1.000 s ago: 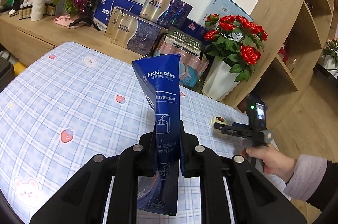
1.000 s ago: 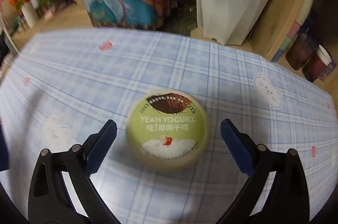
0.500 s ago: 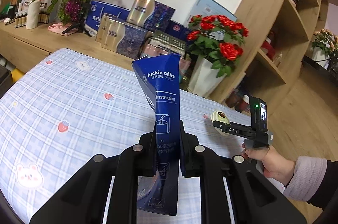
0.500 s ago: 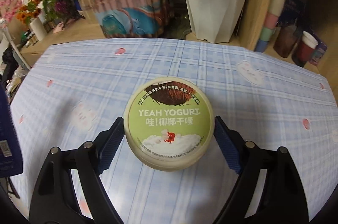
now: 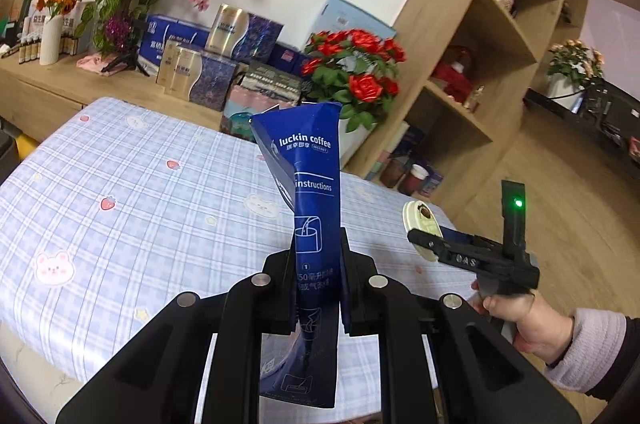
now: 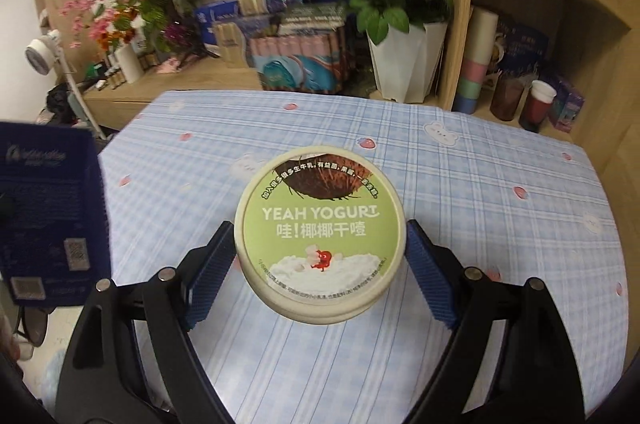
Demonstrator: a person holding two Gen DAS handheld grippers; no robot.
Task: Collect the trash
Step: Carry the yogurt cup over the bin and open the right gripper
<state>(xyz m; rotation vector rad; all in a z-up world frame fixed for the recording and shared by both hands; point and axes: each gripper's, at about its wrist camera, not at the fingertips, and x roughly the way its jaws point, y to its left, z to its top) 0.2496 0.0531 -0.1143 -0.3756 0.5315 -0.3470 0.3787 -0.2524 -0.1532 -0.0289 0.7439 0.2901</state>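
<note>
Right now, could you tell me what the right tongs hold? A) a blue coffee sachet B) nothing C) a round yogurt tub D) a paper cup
C: the right tongs press their blue pads on both sides of the green-lidded yogurt tub.

Home living room: wooden shelving point(image 5: 472, 36), flower vases point(image 6: 404, 64), gift boxes point(image 5: 224, 64), checked tablecloth point(image 5: 120, 192).

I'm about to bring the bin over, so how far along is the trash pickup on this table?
Both pieces are picked up: the left gripper is shut on the blue coffee packet, and the right gripper clamps the yogurt tub, which looks lifted off the checked tablecloth. No other trash shows on the cloth. What is left is dropping both into a bin, and none is in view.
</note>
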